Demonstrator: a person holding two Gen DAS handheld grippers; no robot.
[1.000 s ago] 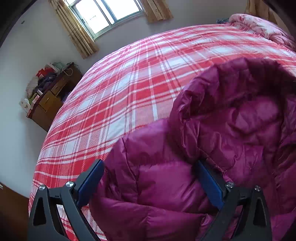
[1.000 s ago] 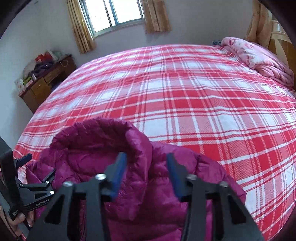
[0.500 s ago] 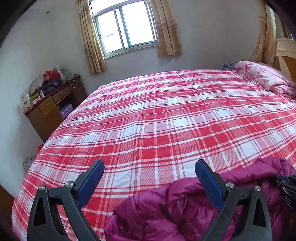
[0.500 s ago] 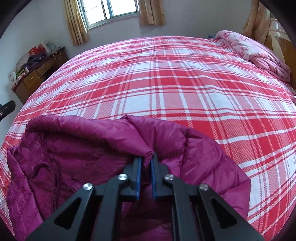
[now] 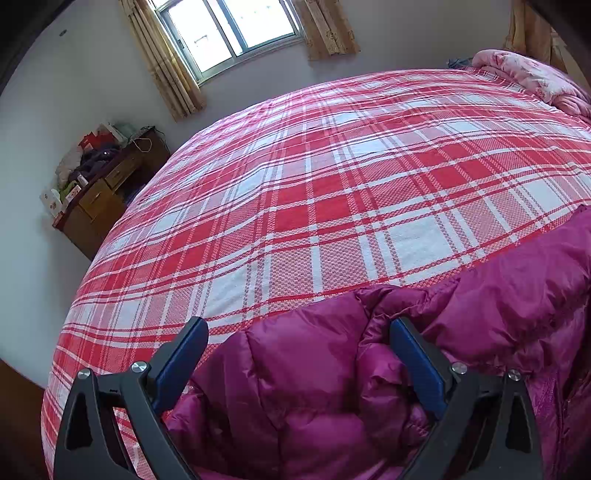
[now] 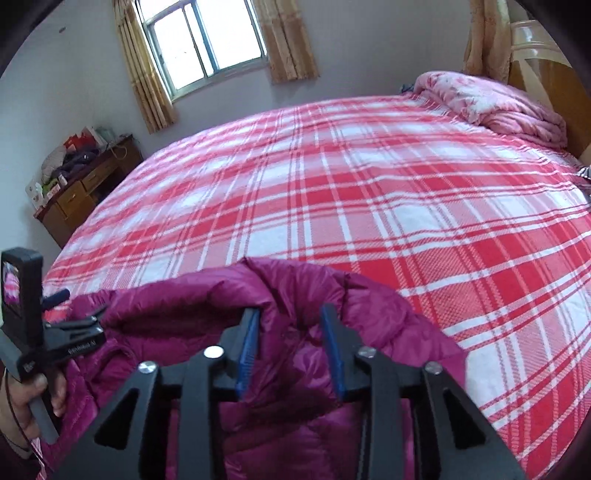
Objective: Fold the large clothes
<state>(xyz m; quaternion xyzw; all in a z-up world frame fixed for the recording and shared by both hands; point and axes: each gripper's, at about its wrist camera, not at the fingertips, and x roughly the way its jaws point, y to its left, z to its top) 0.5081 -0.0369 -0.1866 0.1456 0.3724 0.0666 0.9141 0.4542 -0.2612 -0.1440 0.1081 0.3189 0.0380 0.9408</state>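
Observation:
A magenta puffer jacket (image 5: 406,350) lies at the near edge of a bed with a red and white plaid cover (image 5: 332,184). My left gripper (image 5: 299,354) is wide open, its blue pads either side of a padded jacket panel, gripping nothing. In the right wrist view the jacket (image 6: 207,310) is bunched in front of me. My right gripper (image 6: 290,339) is open, with a fold of the jacket lying loose between its pads. The left gripper also shows in the right wrist view (image 6: 79,321), held by a hand at the left edge.
A pink floral quilt (image 6: 491,99) is heaped at the head of the bed by a wooden headboard (image 6: 535,66). A wooden desk with clutter (image 5: 96,195) stands against the left wall. A curtained window (image 5: 229,33) is behind the bed.
My right gripper was shut on a jacket fold half a second ago and has opened. My left gripper has come down over the jacket's left panel, still open.

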